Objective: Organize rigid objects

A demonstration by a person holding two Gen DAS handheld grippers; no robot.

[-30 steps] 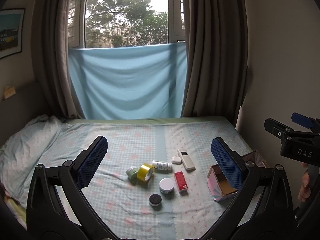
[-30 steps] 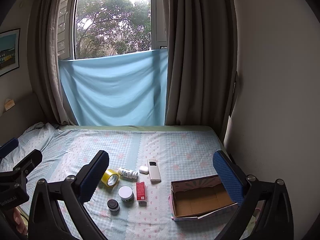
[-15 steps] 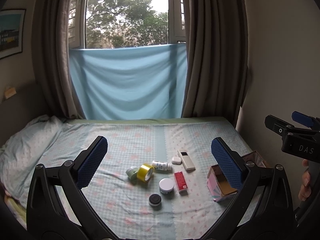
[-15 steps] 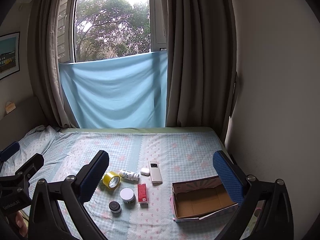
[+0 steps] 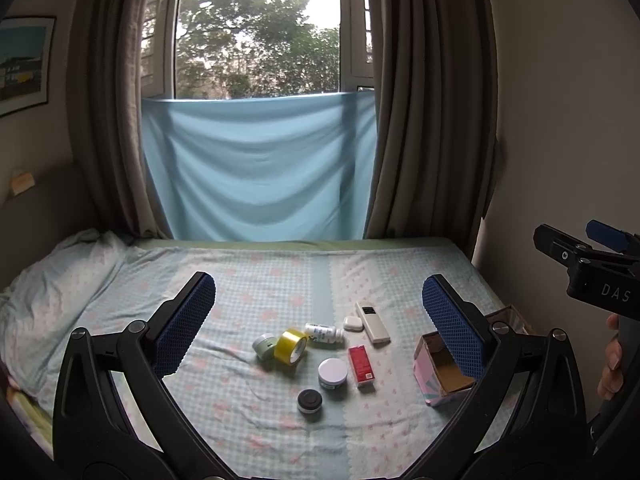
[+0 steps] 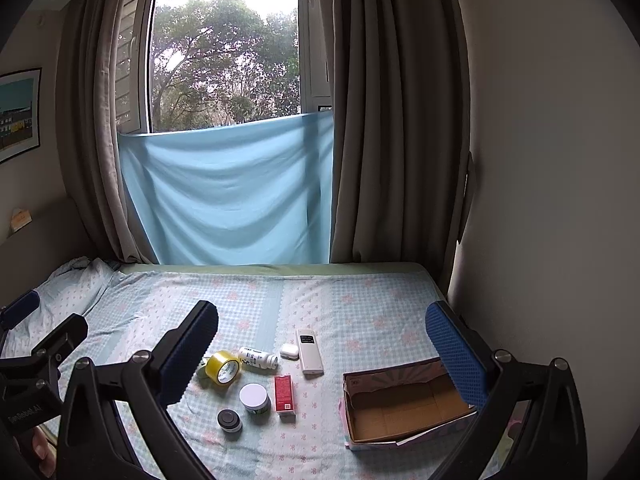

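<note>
Both the left gripper [image 5: 316, 316] and right gripper [image 6: 322, 344] hover wide apart, holding nothing, above the bed [image 6: 360, 304]. Small items cluster near the middle: tape [image 6: 223, 367], bottle [image 6: 258, 358], remote [image 6: 309, 351], red carton [image 6: 284, 395]. The empty box [image 6: 404, 408] sits to their right, likely their destination.

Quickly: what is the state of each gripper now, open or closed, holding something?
Left gripper: open, holding nothing.
Right gripper: open, holding nothing.
</note>
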